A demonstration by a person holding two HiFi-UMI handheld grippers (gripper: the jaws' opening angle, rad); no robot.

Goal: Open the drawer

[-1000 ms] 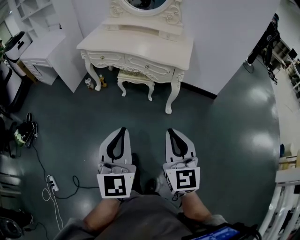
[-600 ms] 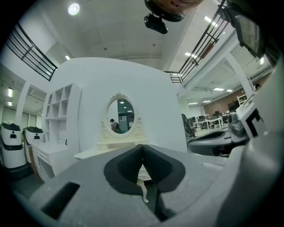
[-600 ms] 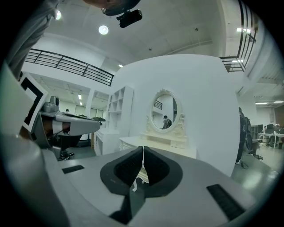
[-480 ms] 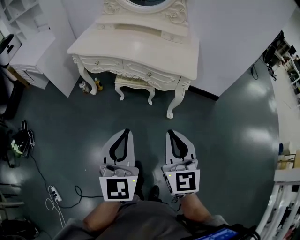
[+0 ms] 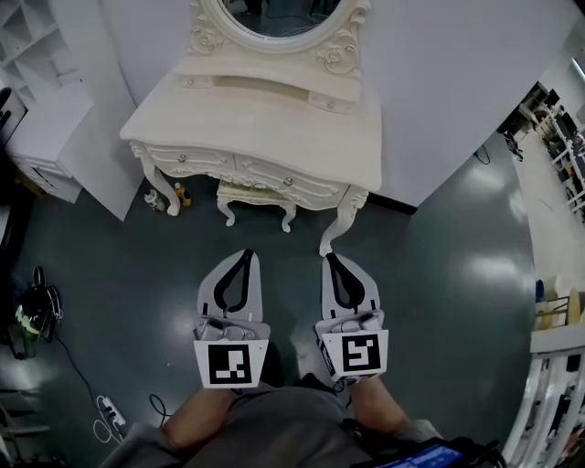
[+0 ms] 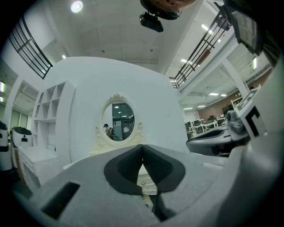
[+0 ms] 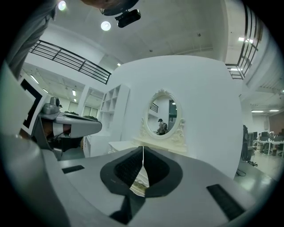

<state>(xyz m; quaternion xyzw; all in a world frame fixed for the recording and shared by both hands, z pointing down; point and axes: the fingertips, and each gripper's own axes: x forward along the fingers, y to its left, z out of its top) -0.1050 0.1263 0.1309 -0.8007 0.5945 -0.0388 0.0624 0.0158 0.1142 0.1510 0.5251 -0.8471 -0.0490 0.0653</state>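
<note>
Tongs: left tongs (image 5: pixel 242 255) and right tongs (image 5: pixel 331 259) both clenched, empty, held over the floor (image 5: pixel 439 274), well short of the bench (image 5: pixel 274 114).
Progress: nothing done yet; drawer (image 5: pixel 279 176) sits shut along the bench's front edge (approach, grip and pull all remain, I judge).
Bench: cream, bare top; mirror (image 5: pixel 274 14) at back edge, stool (image 5: pixel 256 196) beneath.
Room: glossy dark floor, white wall (image 5: pixel 457 73), shelves (image 5: pixel 32 46) at left.

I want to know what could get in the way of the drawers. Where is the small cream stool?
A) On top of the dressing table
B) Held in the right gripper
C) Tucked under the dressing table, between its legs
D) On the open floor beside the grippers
C: the head view shows the stool standing on the floor under the dressing table, just below its drawer fronts.
</note>
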